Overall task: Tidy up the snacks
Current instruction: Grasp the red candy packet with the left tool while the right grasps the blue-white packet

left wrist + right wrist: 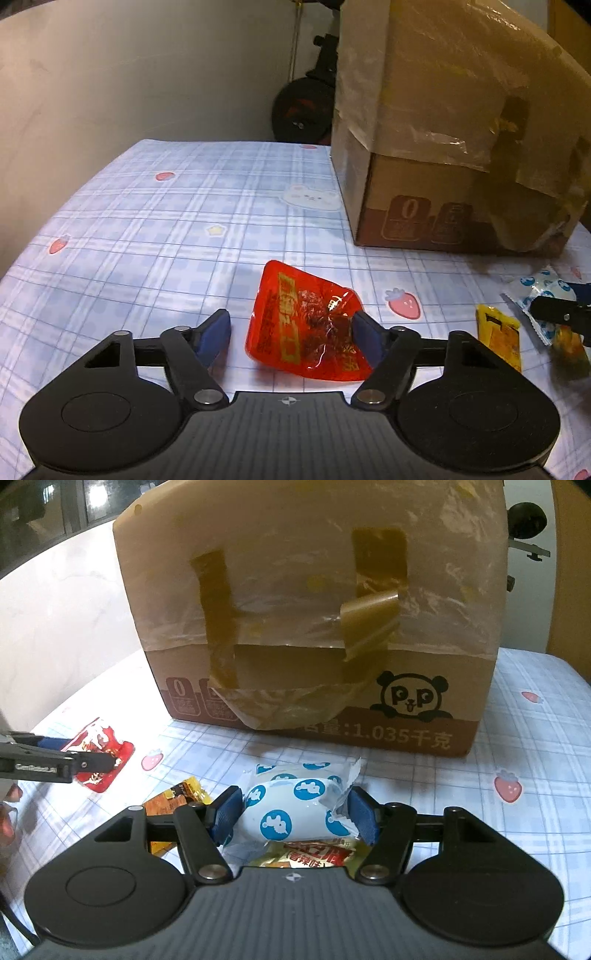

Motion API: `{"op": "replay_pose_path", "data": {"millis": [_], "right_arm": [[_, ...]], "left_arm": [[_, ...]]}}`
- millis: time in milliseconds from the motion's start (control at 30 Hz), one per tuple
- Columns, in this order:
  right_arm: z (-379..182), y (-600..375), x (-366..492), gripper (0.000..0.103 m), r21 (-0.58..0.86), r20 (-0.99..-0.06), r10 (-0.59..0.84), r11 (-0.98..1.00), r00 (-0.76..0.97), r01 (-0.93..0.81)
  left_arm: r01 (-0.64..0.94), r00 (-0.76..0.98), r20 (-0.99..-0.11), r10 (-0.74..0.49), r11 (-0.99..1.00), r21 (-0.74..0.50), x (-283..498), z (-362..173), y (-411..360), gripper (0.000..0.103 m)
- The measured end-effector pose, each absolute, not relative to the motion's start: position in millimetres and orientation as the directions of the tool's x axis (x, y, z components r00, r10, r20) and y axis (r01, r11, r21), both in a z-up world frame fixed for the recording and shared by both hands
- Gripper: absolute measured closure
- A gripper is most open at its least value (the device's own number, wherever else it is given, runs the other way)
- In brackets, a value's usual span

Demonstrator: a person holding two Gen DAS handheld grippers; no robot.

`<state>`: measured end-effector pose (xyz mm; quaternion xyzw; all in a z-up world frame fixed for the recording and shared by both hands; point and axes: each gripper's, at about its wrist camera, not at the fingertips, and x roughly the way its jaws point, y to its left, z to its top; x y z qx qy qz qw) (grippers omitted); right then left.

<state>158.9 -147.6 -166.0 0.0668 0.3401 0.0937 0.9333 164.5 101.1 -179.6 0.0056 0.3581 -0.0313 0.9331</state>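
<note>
Now red packet (pixel 308 325) between left tongs (pixel 291 336)

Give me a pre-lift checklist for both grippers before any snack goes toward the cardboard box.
1. Right gripper closed on the white-and-blue packet: ok, both pads press it.
2. Left gripper gripping the red packet: not ok, only one pad touches; the other stands clear.
3. Snacks under the white-and-blue packet free of the grip: cannot tell.
4. Cardboard box opening reachable: cannot tell, its top is out of view.
5. Grippers clear of each other: ok, well apart.
</note>
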Motion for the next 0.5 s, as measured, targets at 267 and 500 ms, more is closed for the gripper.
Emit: {"op": "replay_pose_path", "data": {"millis": [267,500], "right_arm": [[-167,-148,157,0.037,0.181,-0.622,0.222,0.974,0.751,-0.139],[-166,-148,155,0.038,0.190,-0.615,0.223,0.973,0.756,-0.132]], "left_arm": [[0.107,0.764,-0.638,-0.091,0.994,-0.014,156,-179,97,0.056],[0.102,0.768,-0.632,-0.107,0.994,-0.044,152,-178,102,0.060]]}}
